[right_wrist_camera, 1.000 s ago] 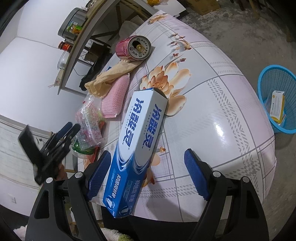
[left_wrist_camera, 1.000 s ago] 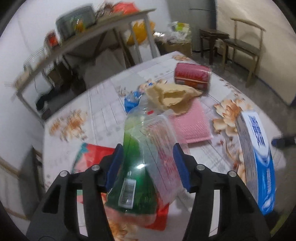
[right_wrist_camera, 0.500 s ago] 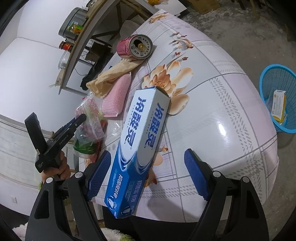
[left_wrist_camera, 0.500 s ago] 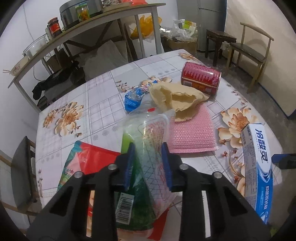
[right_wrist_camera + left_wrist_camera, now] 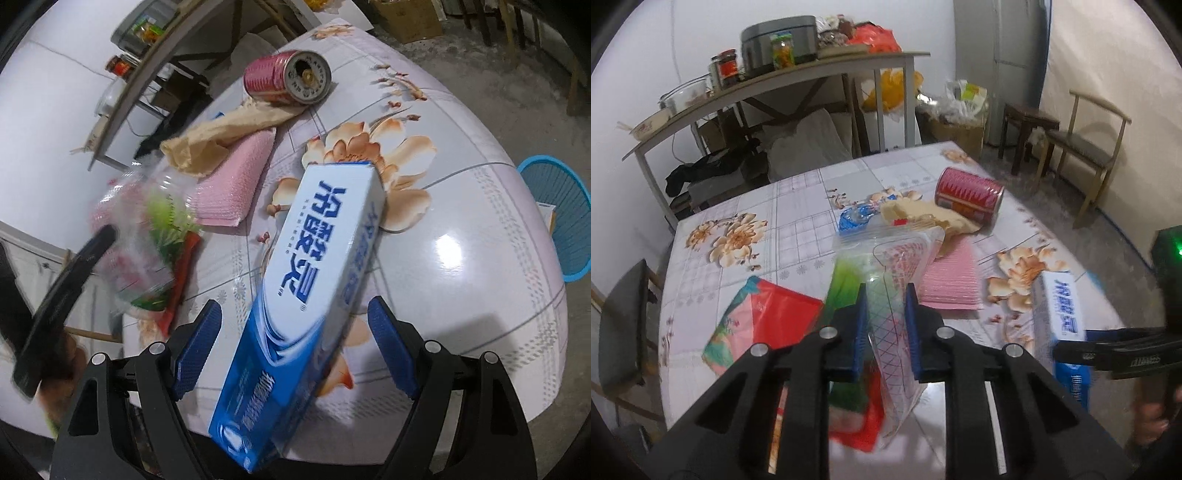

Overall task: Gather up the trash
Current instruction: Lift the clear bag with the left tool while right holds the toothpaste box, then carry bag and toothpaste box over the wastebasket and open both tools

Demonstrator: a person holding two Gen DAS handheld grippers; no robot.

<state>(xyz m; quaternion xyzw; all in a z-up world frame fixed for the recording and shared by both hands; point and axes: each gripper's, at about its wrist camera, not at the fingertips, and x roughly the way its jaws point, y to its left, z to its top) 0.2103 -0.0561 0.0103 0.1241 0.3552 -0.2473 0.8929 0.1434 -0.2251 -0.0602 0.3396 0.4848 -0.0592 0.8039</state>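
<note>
A lived-in home — floral table (image 5: 798,206), cluttered shelf (image 5: 775,79) (jars, cooker).

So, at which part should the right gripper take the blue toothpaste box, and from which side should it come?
Probably across the two long narrow sides, near the end closest to the right gripper. The toothpaste box lies flat and lengthwise between the open jaws, its near end past the table edge, so coming straight forward along its length suits.

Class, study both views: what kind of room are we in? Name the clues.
Probably a lived-in home kitchen or dining room: a table with a floral cover, a shelf with jars and a cooker, wooden chairs, and a blue waste basket on the floor.
</note>
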